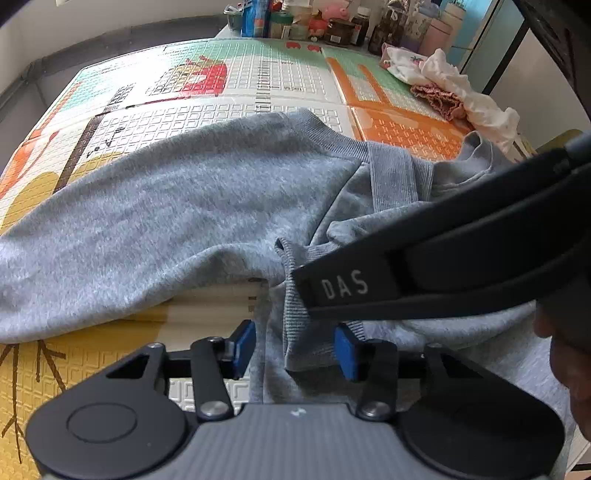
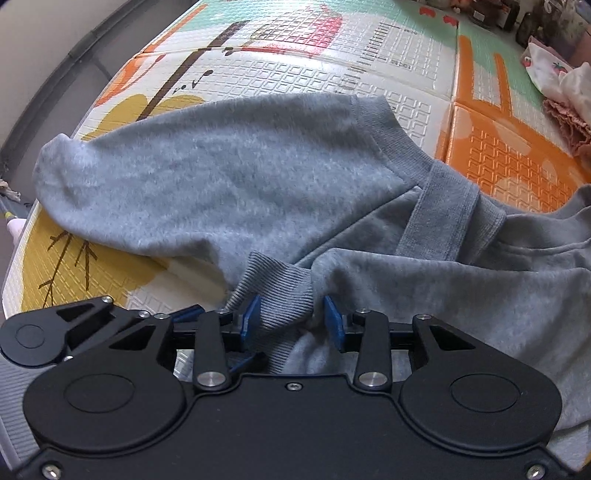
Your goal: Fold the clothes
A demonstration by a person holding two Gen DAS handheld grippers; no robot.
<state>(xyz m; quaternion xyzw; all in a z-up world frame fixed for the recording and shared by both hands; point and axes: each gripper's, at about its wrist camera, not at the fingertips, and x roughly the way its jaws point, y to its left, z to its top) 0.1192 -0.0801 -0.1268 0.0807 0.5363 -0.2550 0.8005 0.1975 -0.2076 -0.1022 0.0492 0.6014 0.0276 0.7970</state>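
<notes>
**Grey sweatshirt spread on a patterned mat, ribbed cuff between both grippers**

A padded play mat, printed in white, orange, green and yellow blocks, is seen covering the work surface. Along its far edge a row of jars and bottles is lined up, and a heap of small white and pink garments is left at the far right corner.

A grey sweatshirt is laid across the middle of the mat, one sleeve folded over the body so that a ribbed band crosses near the collar. Its ribbed cuff is bunched up at the near edge.

In the right wrist view, the right gripper is seen with its blue pads set narrowly apart and the cuff lying between them; whether the cloth is firmly pinched cannot be told.

In the left wrist view, the left gripper is held wide, its pads well apart, with grey ribbed fabric hanging into the gap without being clamped. A black finger of the other tool, marked "DAS", is seen crossing just above it from the right.
</notes>
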